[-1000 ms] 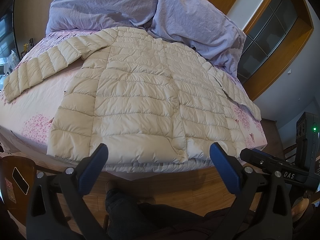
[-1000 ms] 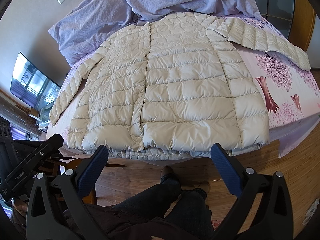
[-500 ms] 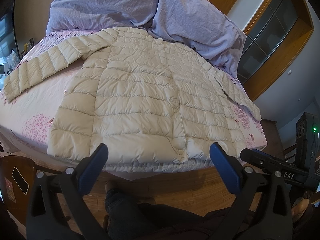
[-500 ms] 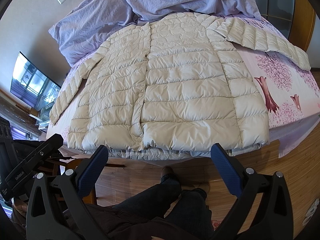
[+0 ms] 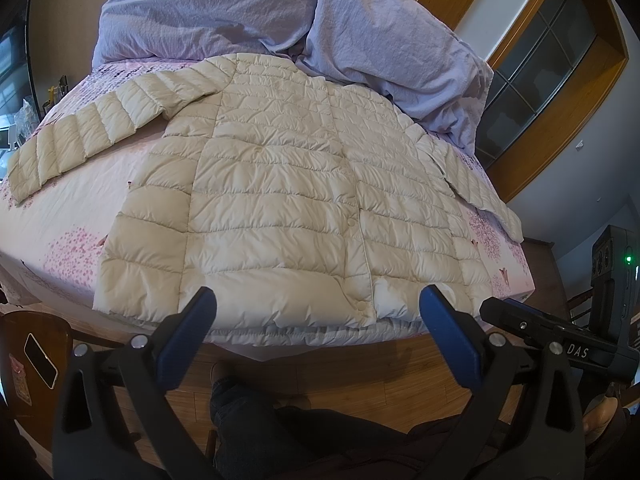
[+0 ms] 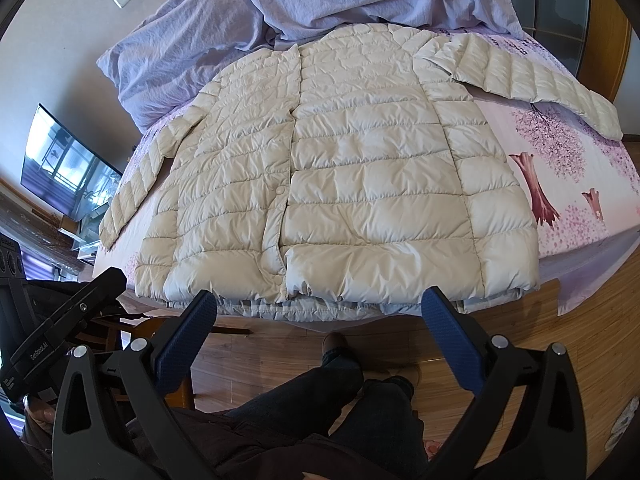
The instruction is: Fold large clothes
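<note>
Now we hold the left tongs (image 5: 316, 320) and the right tongs (image 6: 318, 320) wide apart, gripping nothing, above the floor; the jacket (image 5: 280, 208) lies flat at the bed's (image 5: 64, 216) near edge.

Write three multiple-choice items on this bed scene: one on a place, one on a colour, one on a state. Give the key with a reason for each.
1. Where does the hem of the jacket lie?
A. at the bed's near edge
B. against the pillows
C. on the floor

2. What colour is the bedding heaped at the head of the bed?
A. green
B. lavender
C. orange

3. How are the left gripper and right gripper?
A. both shut on the jacket
B. one shut on a sleeve
C. both open, holding nothing

Key: 1 A, the hem runs along the mattress edge above the wooden floor. 2 B, the crumpled heap is pale purple. 3 C, each pair of blue pads stands wide apart, short of the jacket.
</note>
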The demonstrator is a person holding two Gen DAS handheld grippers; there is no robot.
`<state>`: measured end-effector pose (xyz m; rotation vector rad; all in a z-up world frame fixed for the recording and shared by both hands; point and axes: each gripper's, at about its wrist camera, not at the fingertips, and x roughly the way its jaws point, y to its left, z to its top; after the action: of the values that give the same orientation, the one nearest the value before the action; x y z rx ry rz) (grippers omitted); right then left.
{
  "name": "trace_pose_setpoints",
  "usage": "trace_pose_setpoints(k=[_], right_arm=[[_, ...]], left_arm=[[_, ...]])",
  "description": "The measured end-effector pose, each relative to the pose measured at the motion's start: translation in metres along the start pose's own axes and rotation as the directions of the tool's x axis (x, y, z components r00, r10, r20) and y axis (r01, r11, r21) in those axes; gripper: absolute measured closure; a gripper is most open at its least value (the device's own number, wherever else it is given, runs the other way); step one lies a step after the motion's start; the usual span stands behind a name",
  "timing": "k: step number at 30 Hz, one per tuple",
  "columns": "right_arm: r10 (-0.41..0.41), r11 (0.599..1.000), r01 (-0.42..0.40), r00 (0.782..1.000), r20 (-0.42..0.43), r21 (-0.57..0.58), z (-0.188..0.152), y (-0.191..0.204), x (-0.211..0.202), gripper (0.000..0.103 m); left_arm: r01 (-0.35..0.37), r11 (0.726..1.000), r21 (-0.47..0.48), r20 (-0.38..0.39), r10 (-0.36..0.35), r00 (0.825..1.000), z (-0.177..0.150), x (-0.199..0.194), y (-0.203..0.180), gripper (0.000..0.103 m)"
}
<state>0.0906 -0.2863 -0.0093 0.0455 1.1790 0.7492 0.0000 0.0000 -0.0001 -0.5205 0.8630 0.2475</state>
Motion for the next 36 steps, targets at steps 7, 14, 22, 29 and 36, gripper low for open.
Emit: trace_pose_setpoints(k=[7, 14, 22, 29, 36], right_arm=[[0.005, 1.000, -0.005, 1.000, -0.004, 0.000, 0.003, -0.002, 0.002, 0.001], [-0.001, 0.999, 0.000, 1.000, 0.028, 0.034, 0.015, -0.020, 0.009, 0.001], [-0.102, 0.991, 0.101, 0.995, 0.005, 0.090, 0.050, -0.060, 0.025, 0.001], [-0.207, 0.946, 0.203, 0.978, -0.010, 0.254, 0.103, -0.139, 0.035, 0.008], [-0.291, 0.823, 0.259, 0.957, -0.018, 0.505, 0.146, -0.253, 0.035, 0.022]], left_arm=[[-0.001, 1.000, 0.000, -0.001, 0.001, 1.000, 0.000, 0.000, 0.000, 0.002], [-0.018, 1.000, -0.001, -0.011, 0.018, 1.000, 0.008, 0.013, 0.002, 0.002], [-0.089, 0.995, 0.039, -0.027, 0.090, 0.996, 0.025, 0.030, -0.004, 0.002], [-0.153, 0.985, 0.077, -0.051, 0.157, 0.986, 0.049, 0.052, -0.007, 0.002], [-0.231, 0.966, 0.117, -0.075, 0.240, 0.968, 0.073, 0.079, -0.006, 0.002]])
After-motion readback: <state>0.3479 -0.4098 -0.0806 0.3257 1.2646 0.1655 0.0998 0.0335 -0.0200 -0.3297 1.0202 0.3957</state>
